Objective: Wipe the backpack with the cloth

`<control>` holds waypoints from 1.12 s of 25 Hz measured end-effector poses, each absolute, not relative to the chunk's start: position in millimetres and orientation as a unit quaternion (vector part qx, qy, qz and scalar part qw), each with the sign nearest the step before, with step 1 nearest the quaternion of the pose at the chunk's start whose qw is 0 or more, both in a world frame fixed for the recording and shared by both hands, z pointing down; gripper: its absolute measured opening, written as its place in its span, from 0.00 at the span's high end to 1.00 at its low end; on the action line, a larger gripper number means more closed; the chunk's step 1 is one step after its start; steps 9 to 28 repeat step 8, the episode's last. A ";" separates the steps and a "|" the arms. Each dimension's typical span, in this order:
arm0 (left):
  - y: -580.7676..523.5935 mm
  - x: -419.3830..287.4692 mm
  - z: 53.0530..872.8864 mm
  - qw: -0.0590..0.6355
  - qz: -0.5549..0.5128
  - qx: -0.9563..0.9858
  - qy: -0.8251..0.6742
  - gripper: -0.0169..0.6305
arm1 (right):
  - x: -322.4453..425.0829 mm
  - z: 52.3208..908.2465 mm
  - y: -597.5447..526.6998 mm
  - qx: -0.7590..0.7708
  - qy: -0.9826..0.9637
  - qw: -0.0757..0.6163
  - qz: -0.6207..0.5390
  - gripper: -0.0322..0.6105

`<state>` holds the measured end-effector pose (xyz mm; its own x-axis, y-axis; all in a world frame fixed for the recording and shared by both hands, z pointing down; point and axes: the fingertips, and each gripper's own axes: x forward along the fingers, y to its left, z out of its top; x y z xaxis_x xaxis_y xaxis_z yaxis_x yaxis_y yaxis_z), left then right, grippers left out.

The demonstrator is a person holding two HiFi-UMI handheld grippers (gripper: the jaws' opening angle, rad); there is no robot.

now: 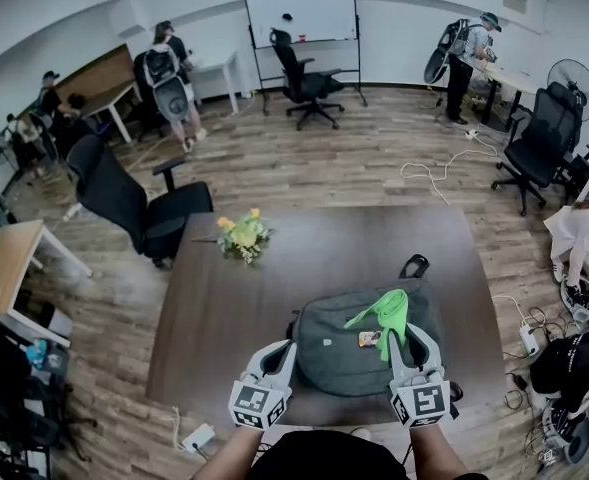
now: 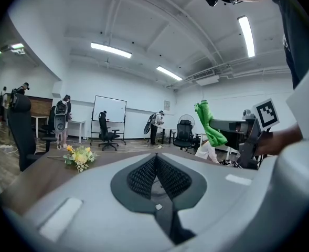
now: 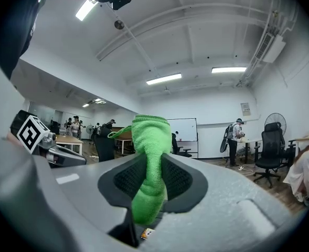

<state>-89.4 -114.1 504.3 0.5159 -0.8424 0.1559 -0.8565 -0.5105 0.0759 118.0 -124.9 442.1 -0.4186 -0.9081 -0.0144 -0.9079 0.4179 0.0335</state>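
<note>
Over the backpack [image 1: 339, 353], right gripper [image 1: 406, 334] clamps the cloth [image 1: 387, 313] — left gripper [image 1: 282, 354] pinched shut

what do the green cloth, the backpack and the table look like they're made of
The green cloth looks like microfibre or terry: matte, with a fuzzy, looped nap. The backpack seems to be dark grey woven fabric, probably nylon or polyester: matte and sagging softly. The table is dark brown wood or wood-look laminate, smooth with a faint sheen.
</note>
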 end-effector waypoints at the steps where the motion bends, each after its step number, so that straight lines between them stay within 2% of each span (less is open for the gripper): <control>1: -113.2 -88.6 504.1 0.072 0.050 0.868 -0.489 0.95 | 118.2 442.1 -124.1 0.539 -0.842 0.003 -0.019 0.81; 28: -115.3 -89.0 502.9 0.069 0.049 0.868 -0.490 0.95 | 119.2 436.6 -125.6 0.545 -0.838 0.004 -0.022 0.81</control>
